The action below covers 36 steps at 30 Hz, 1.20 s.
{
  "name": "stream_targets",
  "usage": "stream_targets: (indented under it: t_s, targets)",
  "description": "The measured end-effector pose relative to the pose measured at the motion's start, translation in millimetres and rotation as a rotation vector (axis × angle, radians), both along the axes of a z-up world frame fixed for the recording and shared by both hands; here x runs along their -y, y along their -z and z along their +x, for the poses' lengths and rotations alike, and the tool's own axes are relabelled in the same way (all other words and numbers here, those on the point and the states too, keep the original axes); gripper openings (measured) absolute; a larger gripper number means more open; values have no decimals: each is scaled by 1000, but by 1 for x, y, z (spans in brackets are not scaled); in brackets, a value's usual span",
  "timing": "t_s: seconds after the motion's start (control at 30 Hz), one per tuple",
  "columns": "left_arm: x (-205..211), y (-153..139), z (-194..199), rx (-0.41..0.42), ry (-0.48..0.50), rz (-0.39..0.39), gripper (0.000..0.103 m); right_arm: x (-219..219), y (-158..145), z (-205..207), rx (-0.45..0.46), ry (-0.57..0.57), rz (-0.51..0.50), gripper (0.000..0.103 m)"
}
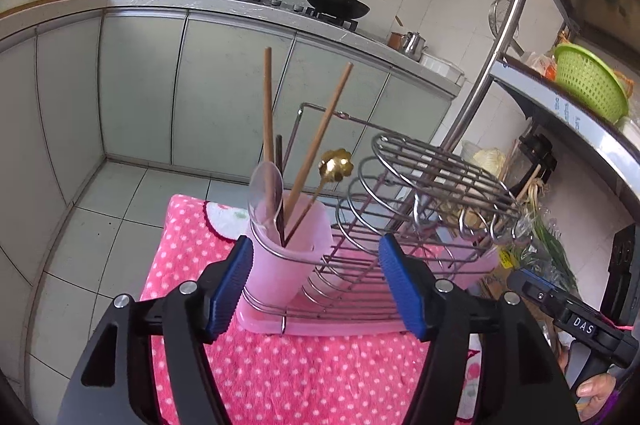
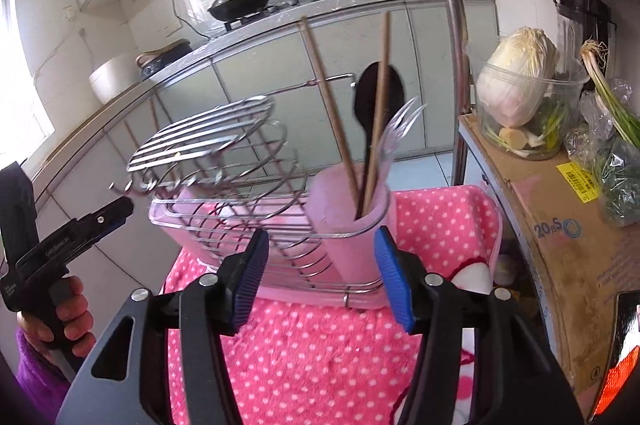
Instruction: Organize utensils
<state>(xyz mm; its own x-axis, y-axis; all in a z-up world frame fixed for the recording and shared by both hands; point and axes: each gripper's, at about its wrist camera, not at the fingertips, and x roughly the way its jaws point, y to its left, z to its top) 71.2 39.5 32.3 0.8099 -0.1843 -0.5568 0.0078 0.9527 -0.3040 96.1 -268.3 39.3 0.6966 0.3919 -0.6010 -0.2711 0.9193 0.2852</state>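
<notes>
The wire dish rack (image 1: 400, 225) stood on the pink spotted towel (image 1: 320, 377) that covered the table, and it is the landmark here. At each end of the rack sat a tall pink plastic cup. In the left wrist view, the pink plastic cup (image 1: 286, 253) at the rack's left end held two long brown wooden chopsticks (image 1: 320, 141), a clear plastic spoon (image 1: 266, 191) and a gold flower-shaped spoon (image 1: 335, 165). In the right wrist view, the pink cup at the rack's right end (image 2: 352, 225) held two more wooden chopsticks (image 2: 378, 113), a black spoon (image 2: 378, 97) and a clear plastic fork (image 2: 400, 125). All of them stood handle down, pointing up and leaning a little.

The left tongs (image 1: 316, 289) sat just in front of the rack's left end, so the left hand was nearer that cup. Its blue pads were wide apart and held nothing. One pad looked very close to the cup's side, but I cannot tell if it touched.

The right tongs (image 2: 320, 281) sat just in front of the rack's right end. It was partly open and empty too.

No loose utensils showed on the towel, so the sorting looked nearly done.
</notes>
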Motion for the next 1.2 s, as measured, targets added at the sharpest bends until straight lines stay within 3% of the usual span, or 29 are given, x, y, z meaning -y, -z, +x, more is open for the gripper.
stream_targets:
  t_s: [0.13,0.57,1.2]
  targets:
    - [12,2,-6,-15,-1,43,69,-7,2,-8,4,-3,5,57]
    - [30,6,-27,-28,-11,90,69,-24,7,-32,51,22,-28,64]
    - [58,-4,-58,29,-30,194,69,-41,6,-64,158,83,-140,65]
